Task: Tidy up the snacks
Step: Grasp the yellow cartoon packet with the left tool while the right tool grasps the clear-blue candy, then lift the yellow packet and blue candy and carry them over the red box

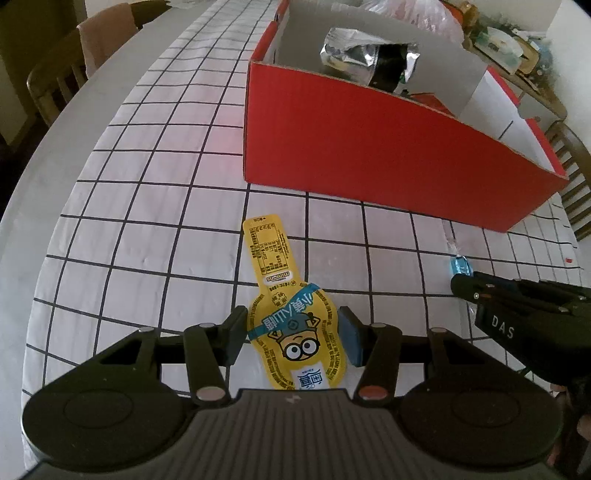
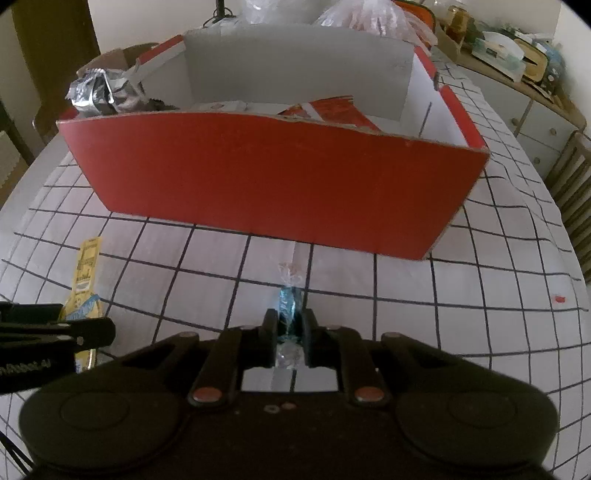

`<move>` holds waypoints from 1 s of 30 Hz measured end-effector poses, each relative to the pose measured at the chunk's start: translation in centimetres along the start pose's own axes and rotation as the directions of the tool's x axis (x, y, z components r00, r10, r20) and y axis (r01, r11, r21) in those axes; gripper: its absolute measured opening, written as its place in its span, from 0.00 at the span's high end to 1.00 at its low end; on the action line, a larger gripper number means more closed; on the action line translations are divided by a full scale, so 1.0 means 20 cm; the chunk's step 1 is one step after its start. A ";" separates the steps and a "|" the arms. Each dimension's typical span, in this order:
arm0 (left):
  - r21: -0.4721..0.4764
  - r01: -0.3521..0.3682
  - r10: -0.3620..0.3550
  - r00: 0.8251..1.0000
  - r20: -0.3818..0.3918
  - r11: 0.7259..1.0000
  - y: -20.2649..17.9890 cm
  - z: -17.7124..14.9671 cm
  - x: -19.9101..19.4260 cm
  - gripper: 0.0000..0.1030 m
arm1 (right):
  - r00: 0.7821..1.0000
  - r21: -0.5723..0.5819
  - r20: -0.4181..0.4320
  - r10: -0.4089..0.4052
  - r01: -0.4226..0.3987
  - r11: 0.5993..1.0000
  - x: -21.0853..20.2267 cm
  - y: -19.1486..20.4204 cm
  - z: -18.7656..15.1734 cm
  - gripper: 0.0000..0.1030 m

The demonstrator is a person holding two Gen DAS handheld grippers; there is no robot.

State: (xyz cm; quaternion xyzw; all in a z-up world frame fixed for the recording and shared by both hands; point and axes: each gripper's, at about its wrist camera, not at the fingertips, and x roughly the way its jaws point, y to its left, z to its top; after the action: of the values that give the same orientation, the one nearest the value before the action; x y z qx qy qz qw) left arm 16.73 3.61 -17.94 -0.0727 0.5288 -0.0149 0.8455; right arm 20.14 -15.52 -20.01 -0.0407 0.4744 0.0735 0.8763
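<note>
A yellow cartoon-printed snack pouch (image 1: 273, 258) lies flat on the checked tablecloth, its narrow end toward the red cardboard box (image 1: 369, 158). My left gripper (image 1: 291, 326) is shut on the pouch's wide end, a pad against each side. To its right my right gripper (image 2: 290, 325) is shut on a small blue-wrapped candy (image 2: 290, 302) with clear twisted ends, just in front of the box's long wall (image 2: 273, 177). In the left wrist view the candy (image 1: 460, 265) peeks out at the right gripper's tip. Inside the box sit a crumpled silver foil bag (image 1: 354, 51) and a red packet (image 2: 332, 110).
Wooden chairs stand at the table's left edge (image 1: 55, 85) and right edge (image 2: 572, 177). A sideboard (image 2: 517, 48) crowded with items runs along the far right wall. Plastic bags (image 2: 369, 14) sit behind the box. A small red speck (image 2: 559, 298) lies on the cloth.
</note>
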 end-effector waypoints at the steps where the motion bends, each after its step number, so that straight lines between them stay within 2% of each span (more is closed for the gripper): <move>1: 0.001 0.003 -0.003 1.000 0.002 1.000 0.00 0.00 -0.01 0.50 | 1.000 0.005 0.002 0.002 -0.002 1.000 -0.01 -0.01 -0.01 0.90; 16: 0.028 0.041 -0.043 0.998 0.050 0.999 0.04 0.01 -0.22 0.50 | 0.995 0.024 0.076 0.069 -0.071 0.997 -0.33 -0.07 -0.07 0.89; 24: 0.066 0.069 -0.076 0.991 0.113 0.995 0.04 0.05 -0.41 0.49 | 0.987 0.023 0.139 0.086 -0.090 0.996 -0.52 -0.09 -0.03 0.89; 30: 0.104 0.088 -0.106 0.979 0.176 0.991 0.01 0.14 -0.53 0.49 | 0.980 0.017 0.179 0.087 -0.091 0.996 -0.61 -0.10 0.04 0.89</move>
State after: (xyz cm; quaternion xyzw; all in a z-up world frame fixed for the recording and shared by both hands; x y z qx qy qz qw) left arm 14.58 5.13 -7.32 -0.0588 0.4442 -0.0750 0.8908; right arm 14.47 -18.53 -9.36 -0.0017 0.3962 0.1099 0.9115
